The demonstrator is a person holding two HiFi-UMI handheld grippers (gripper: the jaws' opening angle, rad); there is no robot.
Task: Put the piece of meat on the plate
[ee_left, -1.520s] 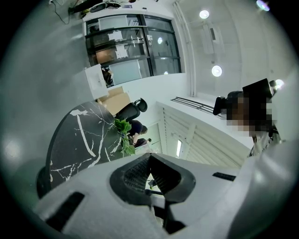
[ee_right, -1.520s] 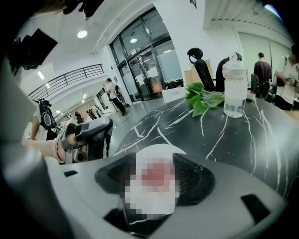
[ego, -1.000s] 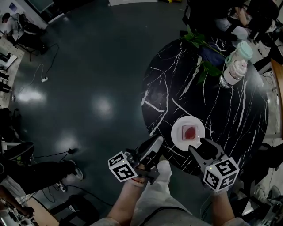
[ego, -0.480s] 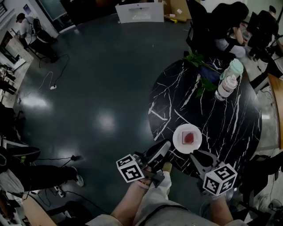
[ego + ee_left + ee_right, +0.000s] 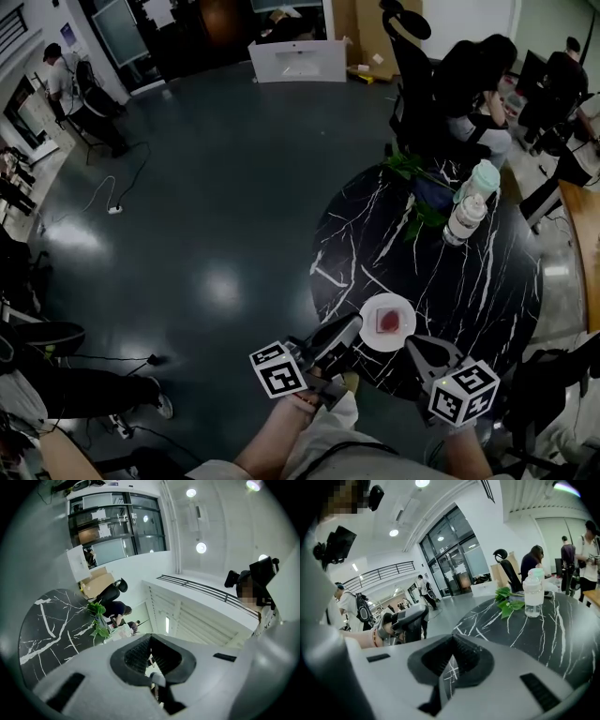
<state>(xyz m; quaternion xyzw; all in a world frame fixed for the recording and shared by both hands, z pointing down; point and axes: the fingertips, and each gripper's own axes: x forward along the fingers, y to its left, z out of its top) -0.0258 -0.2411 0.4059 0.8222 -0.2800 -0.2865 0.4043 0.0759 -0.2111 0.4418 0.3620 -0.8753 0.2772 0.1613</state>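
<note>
A dark red piece of meat point(image 5: 388, 322) lies on a small white plate point(image 5: 373, 336) near the front edge of the round black marble table point(image 5: 469, 291). Left of the plate, off the table's edge, my left gripper point(image 5: 352, 323) hangs shut and empty; in its own view the left gripper point(image 5: 151, 638) points over the table. My right gripper point(image 5: 413, 345) is just in front of the plate, shut with nothing between its jaws. In the right gripper view, the right gripper point(image 5: 453, 638) shows its pads meeting, and the plate is hidden.
A clear bottle point(image 5: 464, 217), a teal-lidded cup point(image 5: 484, 178) and green leaves point(image 5: 412, 178) stand at the table's far side. A seated person point(image 5: 469, 84) and an office chair point(image 5: 405, 56) are behind it. Dark glossy floor point(image 5: 206, 216) spreads to the left.
Both grippers have lifted and drawn back from the plate. The right gripper's jaws went from wide open to shut. The head view tilted up, so more of the room shows.
</note>
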